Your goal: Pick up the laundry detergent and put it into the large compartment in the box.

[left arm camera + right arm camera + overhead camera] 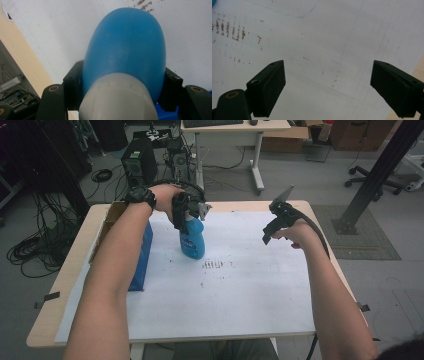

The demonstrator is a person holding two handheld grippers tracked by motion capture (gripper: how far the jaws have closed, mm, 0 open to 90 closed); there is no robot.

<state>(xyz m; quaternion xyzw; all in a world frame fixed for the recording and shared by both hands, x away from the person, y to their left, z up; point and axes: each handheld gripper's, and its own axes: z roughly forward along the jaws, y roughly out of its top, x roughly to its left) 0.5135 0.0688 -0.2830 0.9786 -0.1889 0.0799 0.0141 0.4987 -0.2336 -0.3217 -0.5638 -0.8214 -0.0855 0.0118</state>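
Note:
A blue spray bottle (193,240) with a grey-white cap stands upright on the white sheet (235,285) toward the back of the table. My left gripper (187,215) is shut on the neck of the blue spray bottle (126,52), one black jaw on each side. My right gripper (272,227) hovers above the sheet to the right of the bottle, open with nothing between its fingers (268,87). A patch of brown smudges (213,265) marks the sheet in front of the bottle, and the brown smudges (229,28) lie at the upper left in the right gripper view.
A blue box (141,260) stands at the sheet's left edge under my left forearm, with a cardboard box (112,215) behind it. Bare wood of the table (50,315) borders the sheet. Beyond the table are a computer tower (138,162), cables and another desk (235,130).

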